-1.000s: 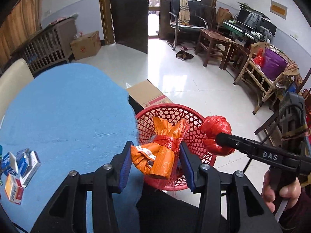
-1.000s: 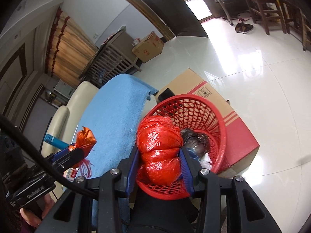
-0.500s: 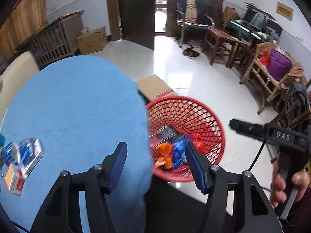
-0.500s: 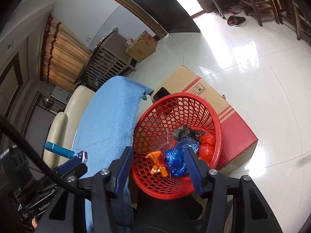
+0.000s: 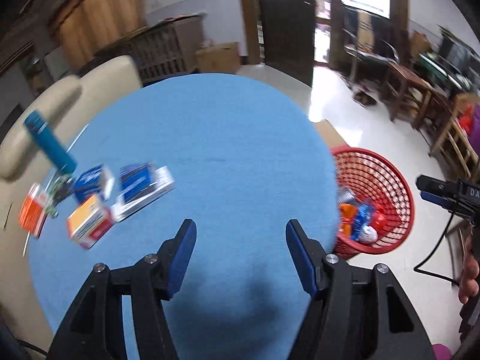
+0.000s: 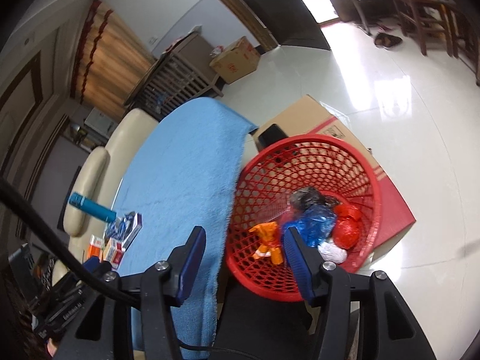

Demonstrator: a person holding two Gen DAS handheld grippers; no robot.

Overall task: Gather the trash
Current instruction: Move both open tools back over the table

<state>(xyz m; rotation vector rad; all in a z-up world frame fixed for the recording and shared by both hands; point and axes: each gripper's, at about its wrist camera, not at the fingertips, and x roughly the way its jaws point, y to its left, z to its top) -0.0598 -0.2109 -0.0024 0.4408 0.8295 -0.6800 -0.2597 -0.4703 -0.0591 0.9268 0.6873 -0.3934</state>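
1. My left gripper [image 5: 241,250] has its fingers [image 5: 183,252] spread apart with nothing between them; it hangs over the blue-covered desk [image 5: 210,138], tilted down.
2. My right gripper [image 6: 242,262] is likewise released and empty, its fingers [image 6: 295,258] framing the near rim of the red basket [image 6: 364,162], which I judge is why it sits there: a drop point right over the opening.
3. The basket stands on the floor just beside the desk edge, against a cardboard box [image 6: 327,120], low enough that trash can fall straight in.
4. Inside it lie an orange bag [image 6: 267,240], a blue bag [image 6: 315,222], a red bag [image 6: 346,228], plus something white and something dark.
5. Farther out on the desk, a cluster of small boxes [image 5: 99,198] waits near the far-left edge beside a teal tube [image 5: 49,142]; blur hides their labels.
6. I read those boxes as the remaining trash, so my left gripper looks best placed to reach them.
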